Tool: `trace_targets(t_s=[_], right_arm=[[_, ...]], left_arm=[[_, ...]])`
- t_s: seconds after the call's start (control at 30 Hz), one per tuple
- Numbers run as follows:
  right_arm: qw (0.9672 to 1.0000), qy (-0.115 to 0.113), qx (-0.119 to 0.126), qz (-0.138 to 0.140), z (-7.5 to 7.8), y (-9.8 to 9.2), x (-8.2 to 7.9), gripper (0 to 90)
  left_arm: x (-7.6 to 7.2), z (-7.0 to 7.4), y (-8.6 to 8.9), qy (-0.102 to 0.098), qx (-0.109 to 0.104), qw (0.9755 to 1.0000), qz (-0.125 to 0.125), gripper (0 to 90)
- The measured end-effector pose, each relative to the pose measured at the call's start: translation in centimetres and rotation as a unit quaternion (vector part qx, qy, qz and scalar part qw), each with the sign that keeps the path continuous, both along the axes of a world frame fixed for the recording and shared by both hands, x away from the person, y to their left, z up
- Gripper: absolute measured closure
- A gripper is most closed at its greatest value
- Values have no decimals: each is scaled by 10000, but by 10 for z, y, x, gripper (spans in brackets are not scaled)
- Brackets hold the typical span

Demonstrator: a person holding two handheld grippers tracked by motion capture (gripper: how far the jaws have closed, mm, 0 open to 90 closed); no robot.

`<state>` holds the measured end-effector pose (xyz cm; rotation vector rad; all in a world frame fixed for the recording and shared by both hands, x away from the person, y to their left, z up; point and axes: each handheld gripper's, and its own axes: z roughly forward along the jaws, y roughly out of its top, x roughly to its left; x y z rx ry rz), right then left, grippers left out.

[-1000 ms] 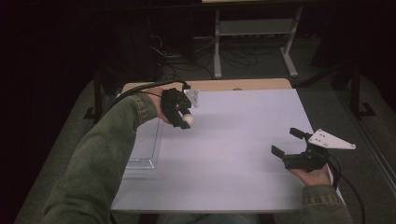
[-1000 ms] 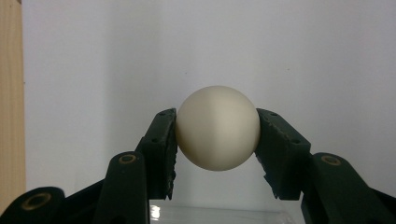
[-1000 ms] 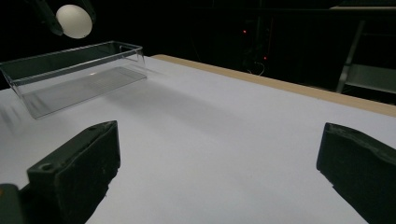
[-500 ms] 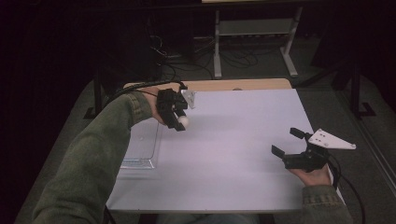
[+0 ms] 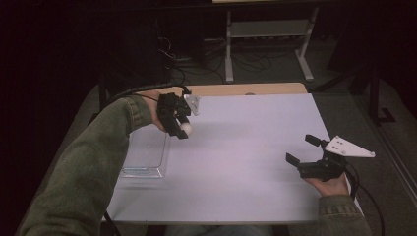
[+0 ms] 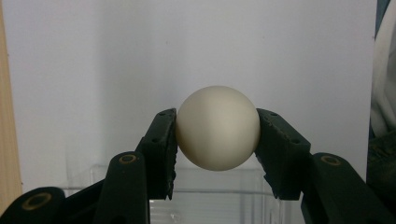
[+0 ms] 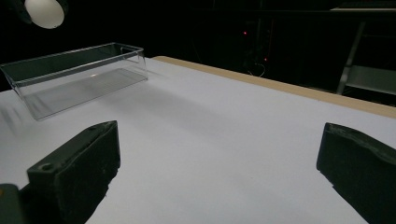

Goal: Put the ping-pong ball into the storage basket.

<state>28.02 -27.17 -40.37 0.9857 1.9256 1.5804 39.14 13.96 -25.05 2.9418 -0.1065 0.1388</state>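
Right hand-held gripper point(image 5: 301, 150): near edge of worktop point(image 5: 246, 162), jaws wide apart, nothing between them.
Clear tray point(image 5: 147, 155): left side of worktop.
Left hand-held gripper point(image 5: 180, 129): clamped on white ball point(image 6: 217, 127), held in the air just beside the tray's far right corner.

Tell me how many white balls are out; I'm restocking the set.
1. The white ball is clamped in the left gripper, held above the table beside the clear tray. The tray looks empty.
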Motion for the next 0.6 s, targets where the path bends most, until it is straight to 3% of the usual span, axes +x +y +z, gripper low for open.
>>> trace_targets(t_s=[0.6], right_arm=[[10000, 23, -10, -1, 0, 0, 0, 0]], left_arm=[[-6, 8, 20, -38, 116, 9998, 126, 509]])
